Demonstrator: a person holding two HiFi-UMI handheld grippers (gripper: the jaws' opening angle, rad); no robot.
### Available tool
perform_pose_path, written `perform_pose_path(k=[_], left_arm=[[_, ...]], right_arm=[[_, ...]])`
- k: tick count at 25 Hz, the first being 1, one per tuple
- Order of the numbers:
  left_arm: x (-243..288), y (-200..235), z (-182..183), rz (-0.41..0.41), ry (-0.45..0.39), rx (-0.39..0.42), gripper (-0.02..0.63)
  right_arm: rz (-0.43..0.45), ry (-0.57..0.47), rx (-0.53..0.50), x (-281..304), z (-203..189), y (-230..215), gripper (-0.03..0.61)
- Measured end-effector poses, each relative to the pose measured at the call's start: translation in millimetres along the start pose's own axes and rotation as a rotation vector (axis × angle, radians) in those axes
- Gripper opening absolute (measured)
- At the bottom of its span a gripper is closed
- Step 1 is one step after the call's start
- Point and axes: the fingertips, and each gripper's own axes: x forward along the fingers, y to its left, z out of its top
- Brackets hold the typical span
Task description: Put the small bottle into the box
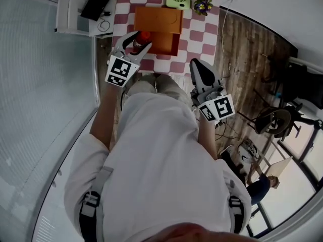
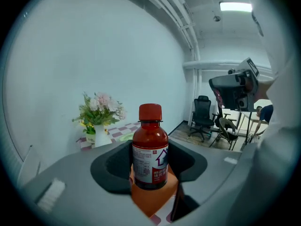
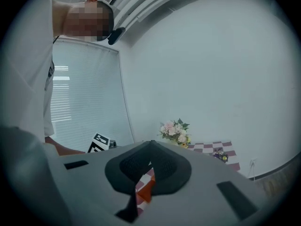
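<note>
Head view: small bottle mostly hidden inside left gripper, only the cap visible. Right gripper view: box just a sliver.

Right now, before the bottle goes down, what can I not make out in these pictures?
- Inside of the box: head view, the left gripper and the small bottle cover part of it, and it is too small.
- Print on the bottle's label: left gripper view, too small to read.
- Box in the right gripper view: only a sliver shows past the shut jaws of the right gripper.
</note>
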Motion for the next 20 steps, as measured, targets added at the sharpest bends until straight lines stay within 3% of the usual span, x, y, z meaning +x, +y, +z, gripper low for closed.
perform_pose_path(k=[5,9,15,20], left_arm=[[60.9,-19.2,-39.7,-0.089,0.152,0.089,0.221],[101.1,-37.7,-82.8,-0.186,0.318,0.214,0.221],[135.5,-57.2,-149.5,-0.327,0.579,0.431,0.221],[145.8,-67.0,-184.0,-0.411,0.737,0.550,0.221]], right_arm=[[0.049,0.006,0.012,-3.1,-5.7,-15.8,0.002],[0.039,-0.001,0.045,-7.4,-8.9,-41.4,0.002],[-0.035,-0.014,0.051,-23.6,-9.6,-78.6,0.002],[-0.110,-0.026,0.069,-42.1,-9.8,-96.2,0.002]])
